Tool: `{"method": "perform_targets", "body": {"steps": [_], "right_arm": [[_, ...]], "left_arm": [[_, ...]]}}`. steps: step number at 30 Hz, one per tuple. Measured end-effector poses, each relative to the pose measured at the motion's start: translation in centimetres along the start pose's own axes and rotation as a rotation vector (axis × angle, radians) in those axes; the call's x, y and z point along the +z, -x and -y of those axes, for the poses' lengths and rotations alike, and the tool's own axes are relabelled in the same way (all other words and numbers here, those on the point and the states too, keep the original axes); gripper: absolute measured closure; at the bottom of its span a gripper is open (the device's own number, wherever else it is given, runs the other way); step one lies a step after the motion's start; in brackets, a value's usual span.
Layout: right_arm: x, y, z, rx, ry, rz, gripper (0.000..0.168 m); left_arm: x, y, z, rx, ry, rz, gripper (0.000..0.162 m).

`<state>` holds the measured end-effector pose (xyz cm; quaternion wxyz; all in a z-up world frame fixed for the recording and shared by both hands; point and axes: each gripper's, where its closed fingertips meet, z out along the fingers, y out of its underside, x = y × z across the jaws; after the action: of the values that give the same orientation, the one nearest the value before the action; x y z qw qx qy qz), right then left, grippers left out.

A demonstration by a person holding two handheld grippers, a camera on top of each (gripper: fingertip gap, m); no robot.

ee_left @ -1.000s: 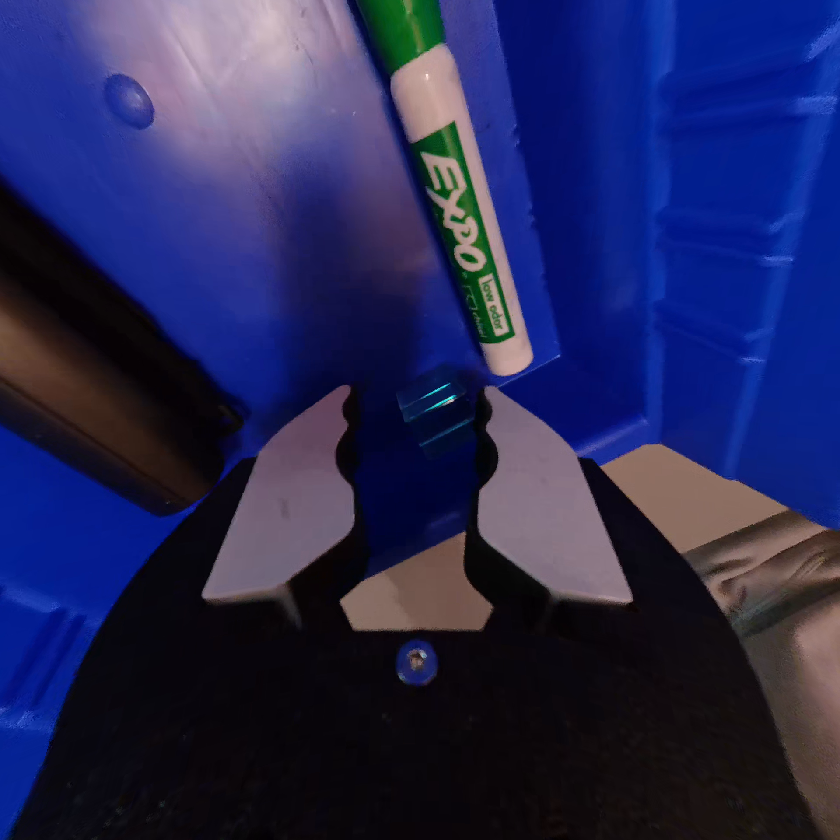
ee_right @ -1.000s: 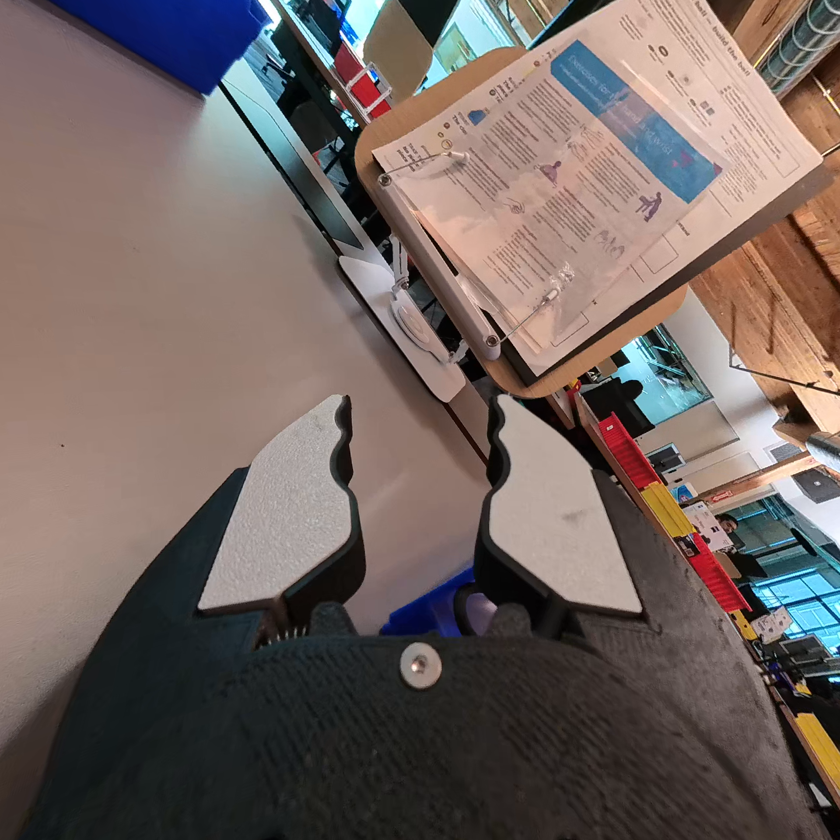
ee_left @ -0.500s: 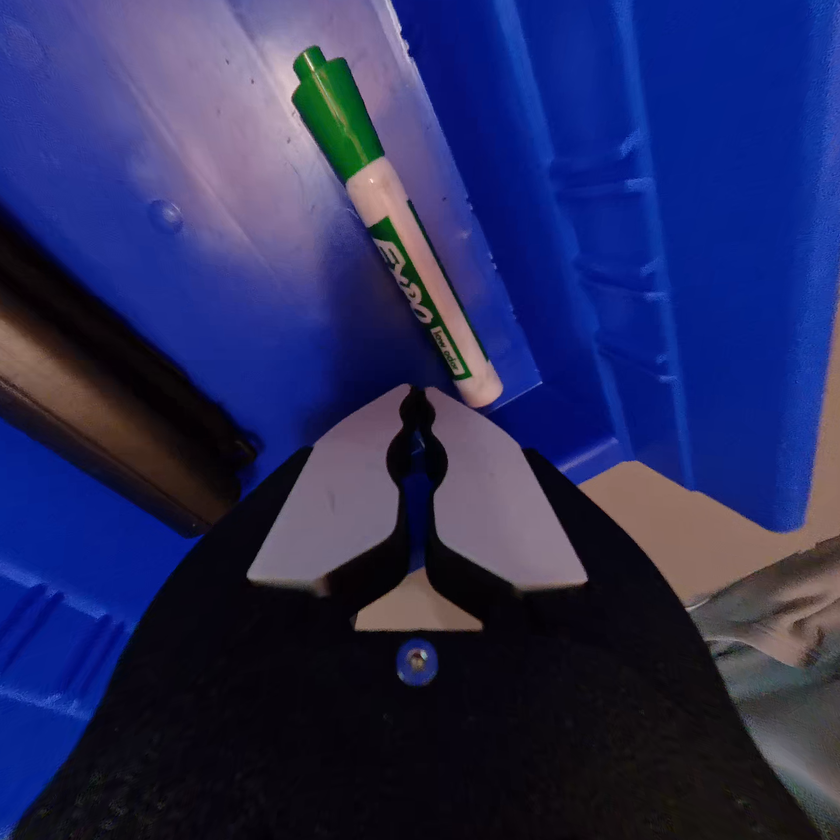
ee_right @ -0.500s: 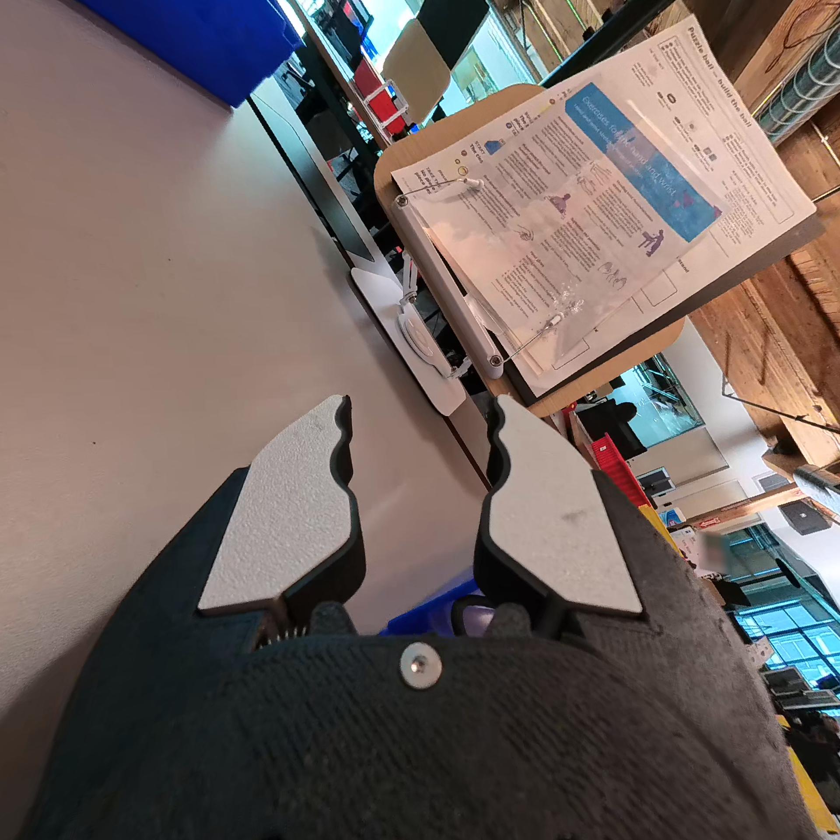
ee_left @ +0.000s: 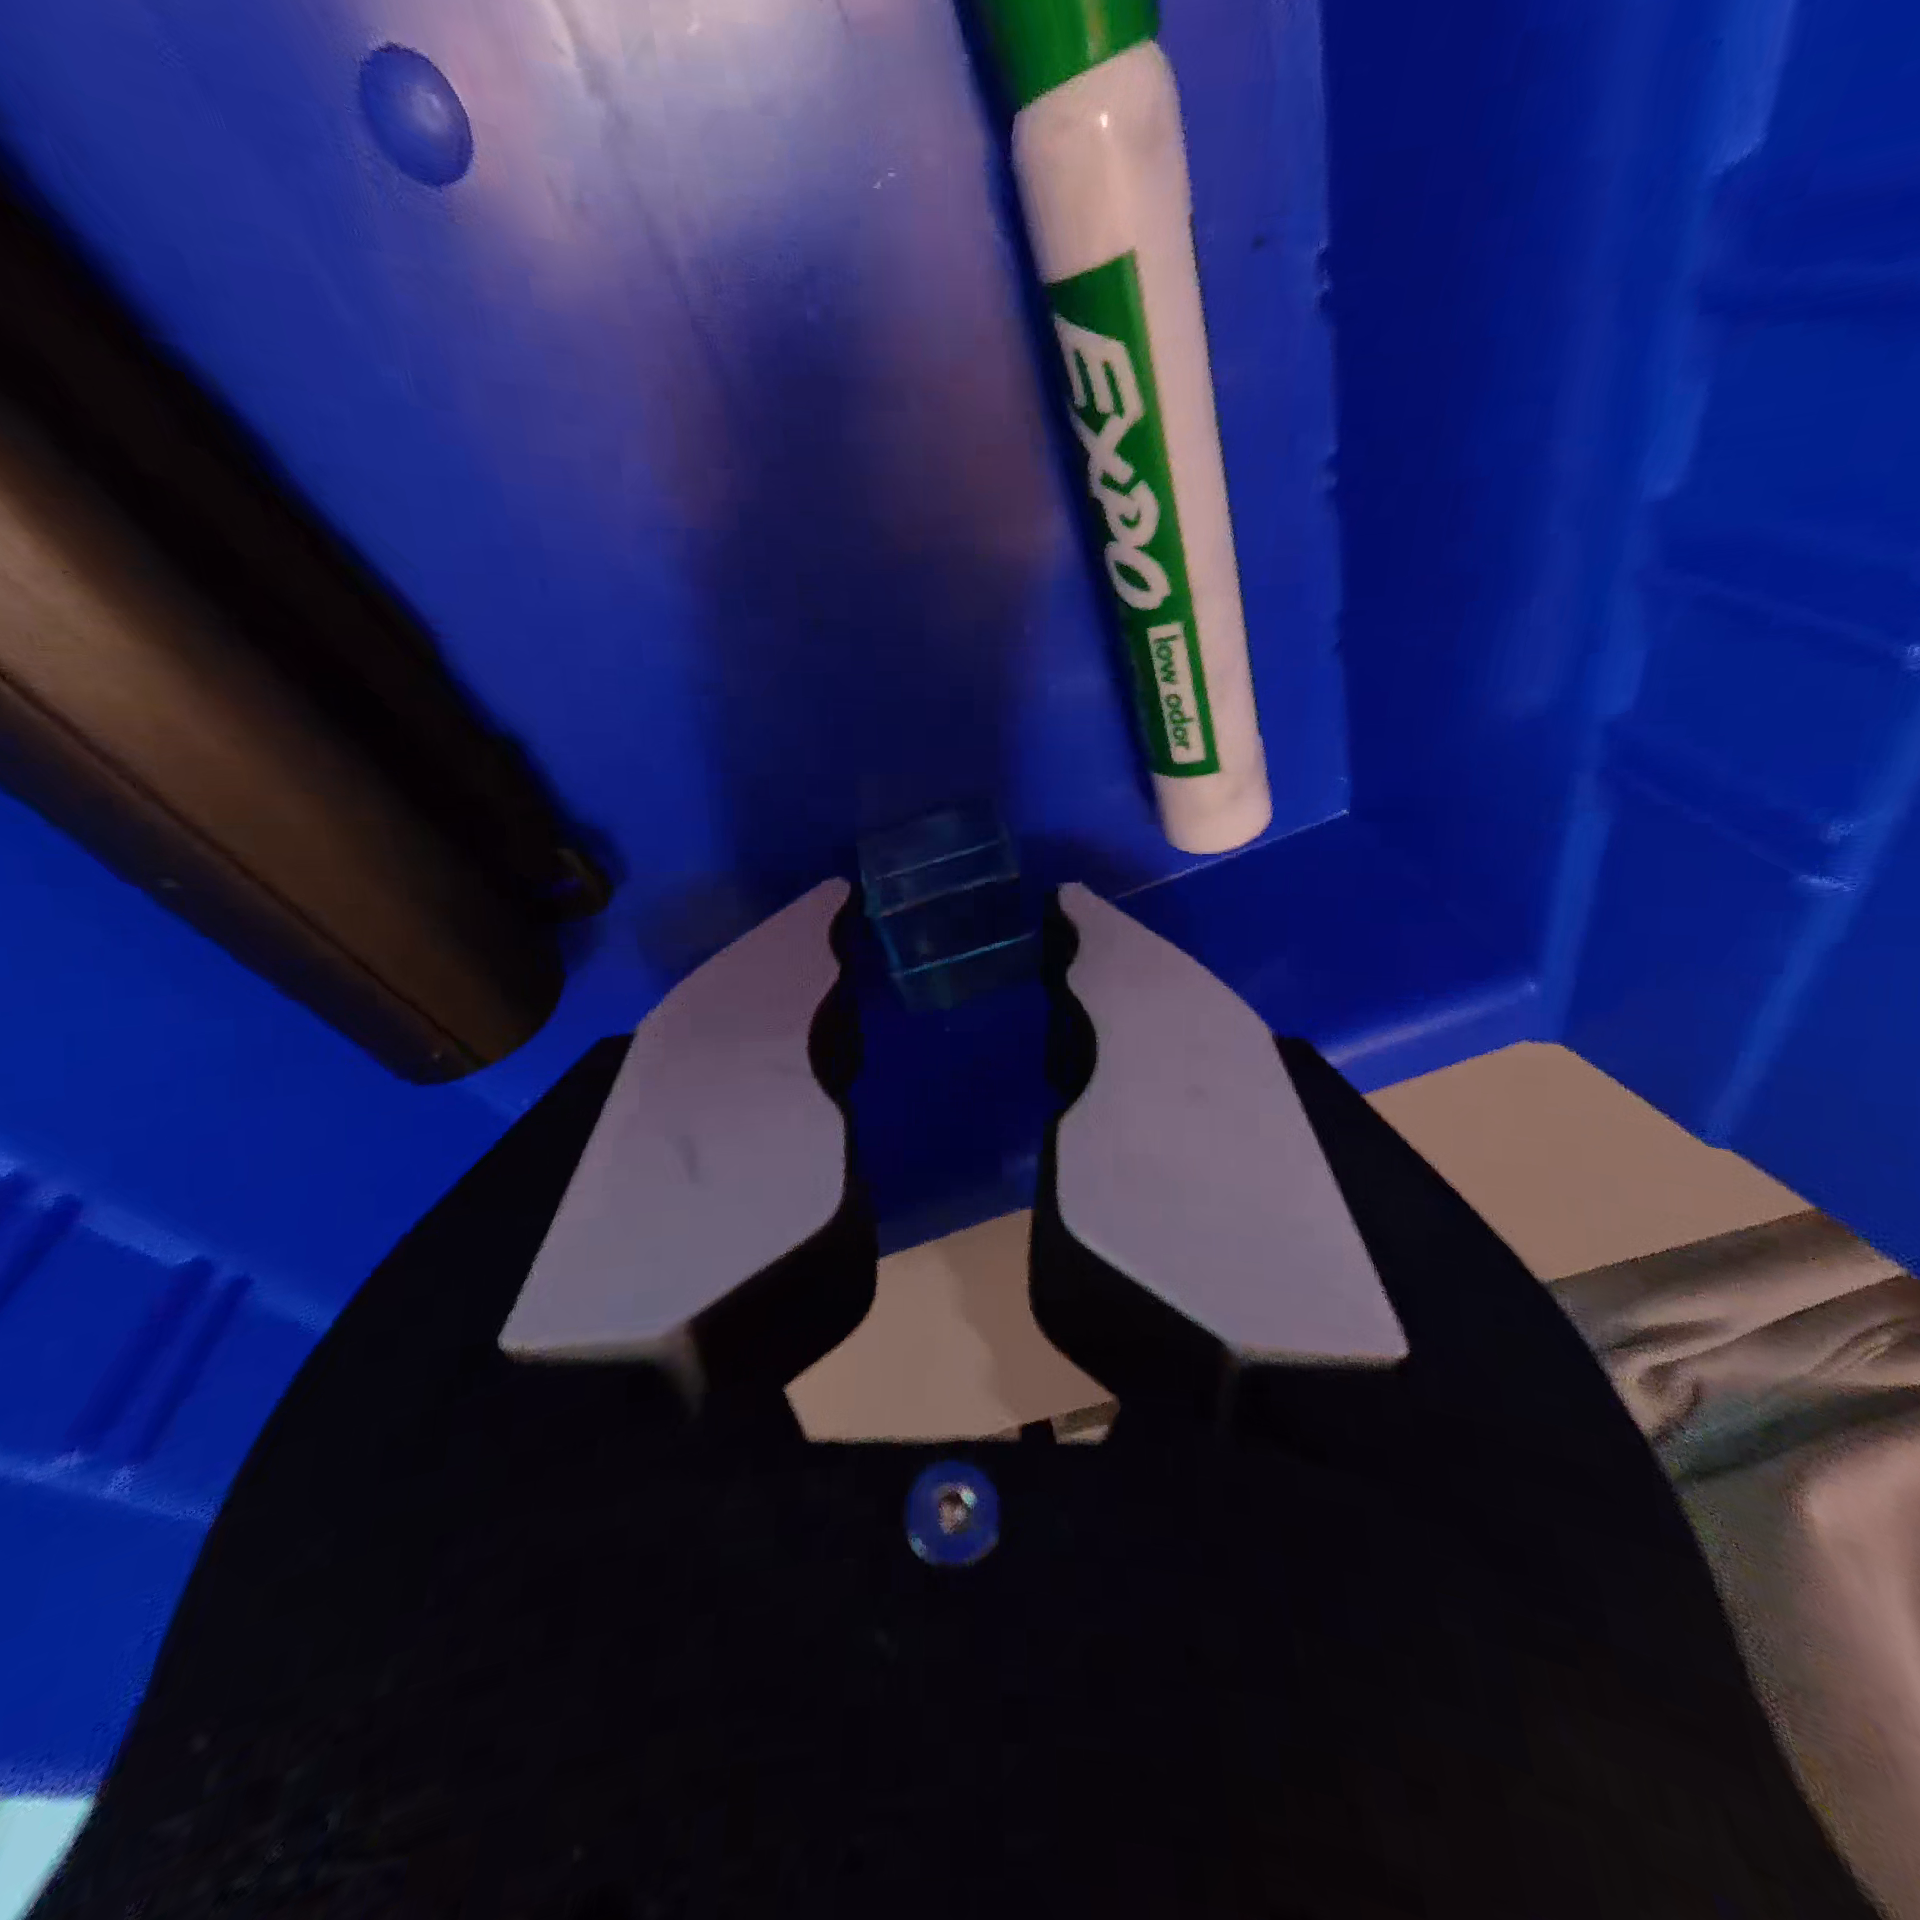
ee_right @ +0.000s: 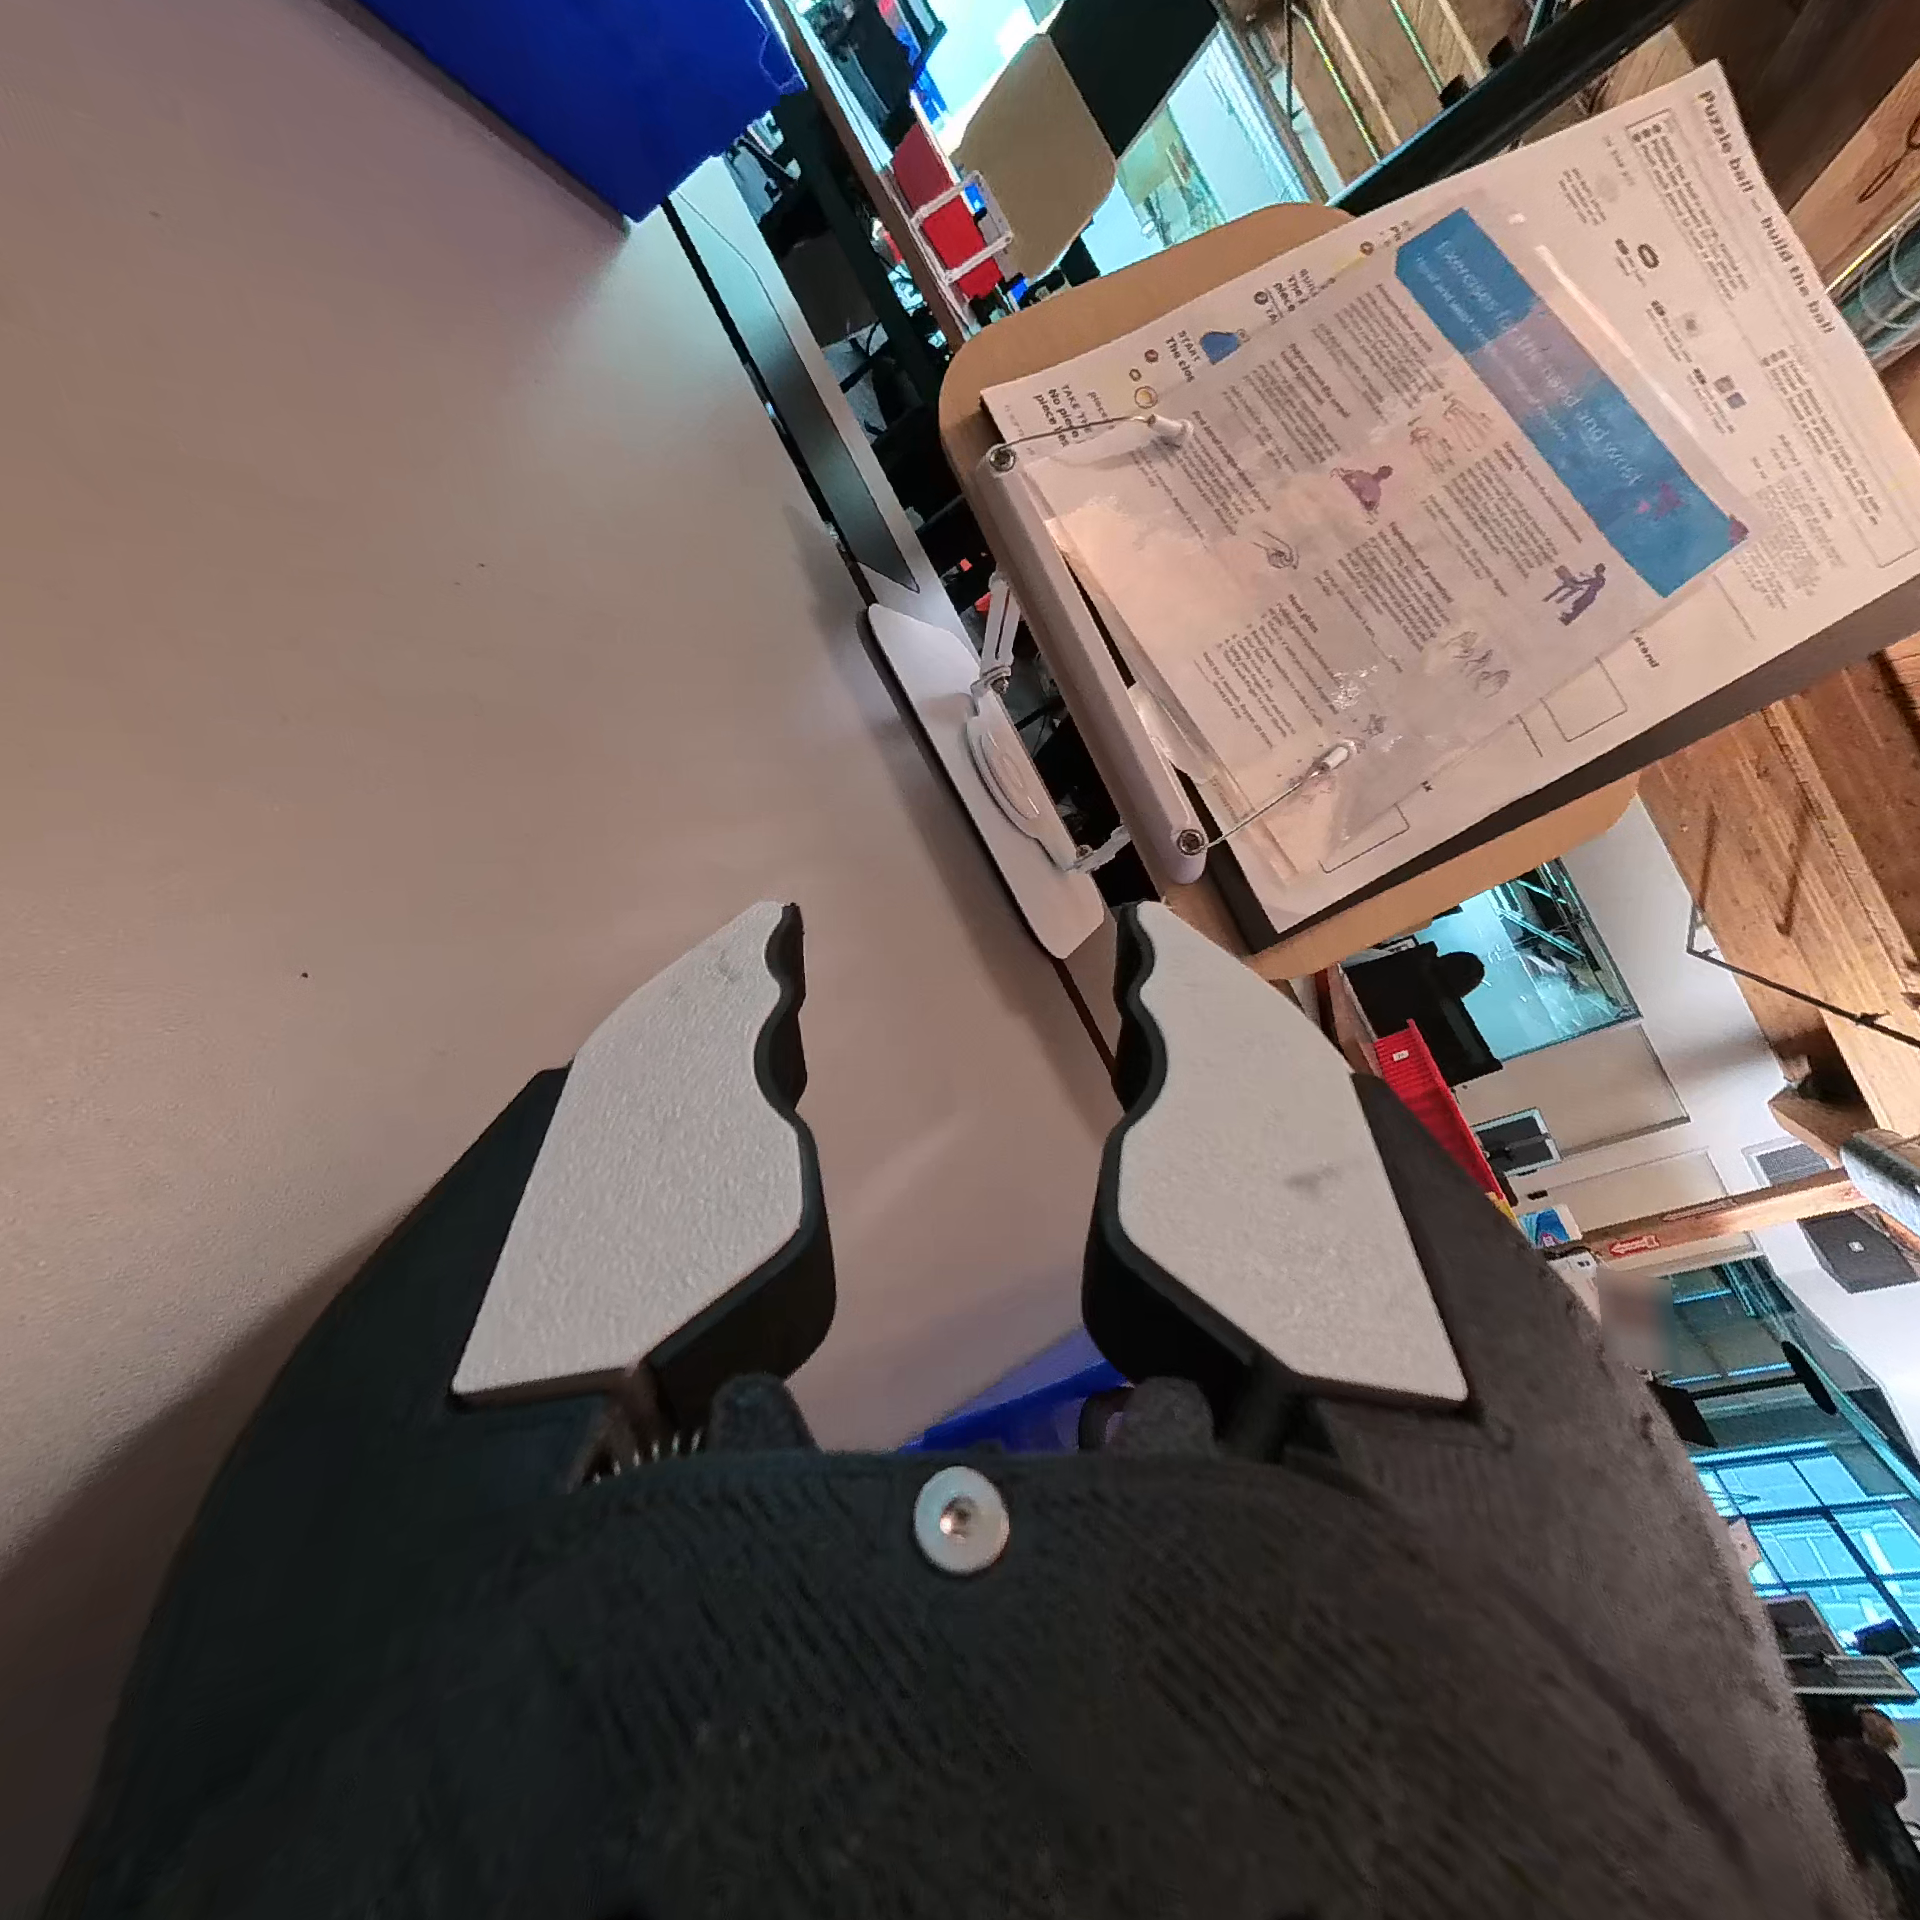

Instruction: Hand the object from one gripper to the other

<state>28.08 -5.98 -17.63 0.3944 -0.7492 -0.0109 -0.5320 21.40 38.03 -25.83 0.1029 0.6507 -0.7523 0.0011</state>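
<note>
Left claw (ee_left: 948, 914) astride translucent cube (ee_left: 943, 912)

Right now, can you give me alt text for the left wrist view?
The open left gripper reaches into a blue bin, its fingertips flanking a small clear blue block. A green and white marker lies just beyond; a black object sits left.

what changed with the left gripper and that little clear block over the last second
Half a second ago the left gripper was pinched shut with no block visible; now its jaws are apart again, straddling the small clear block on the blue bin floor beside the green marker. The right gripper stayed open and empty.
</note>
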Motion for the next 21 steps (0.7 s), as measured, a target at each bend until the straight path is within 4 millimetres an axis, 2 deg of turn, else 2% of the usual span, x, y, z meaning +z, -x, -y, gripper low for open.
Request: {"method": "perform_targets", "body": {"steps": [3,6,8,11,14,16,18,21], "right_arm": [[0.0,0.1,-0.1,0.021,-0.004,0.008,0.111],[-0.2,0.0,0.7,0.136,-0.056,0.031,0.111],[-0.4,0.2,1.5,0.279,-0.114,0.084,0.109],[-1.0,1.1,3.6,0.539,-0.237,0.239,0.099],[-1.5,3.5,5.6,0.762,-0.297,0.482,0.083],[-2.0,4.9,7.1,0.899,-0.326,0.653,0.076],[-2.5,4.9,9.1,1.065,-0.419,0.768,0.076],[-1.4,3.3,12.3,1.285,-0.492,0.878,0.086]], "left_arm": [[0.0,0.2,0.1,0.034,0.006,0.002,0.132],[-0.9,0.1,1.0,0.106,-0.093,0.014,0.131],[-3.2,-0.8,2.3,0.151,-0.271,-0.005,0.132],[-8.8,-3.7,4.2,0.244,-0.632,-0.080,0.132],[-15.2,-8.9,4.3,0.417,-1.027,-0.181,0.133],[-18.4,-13.4,3.1,0.556,-1.259,-0.246,0.132],[-19.5,-18.3,1.7,0.718,-1.454,-0.306,0.132],[-18.0,-24.1,1.4,0.892,-1.678,-0.299,0.132]]}}
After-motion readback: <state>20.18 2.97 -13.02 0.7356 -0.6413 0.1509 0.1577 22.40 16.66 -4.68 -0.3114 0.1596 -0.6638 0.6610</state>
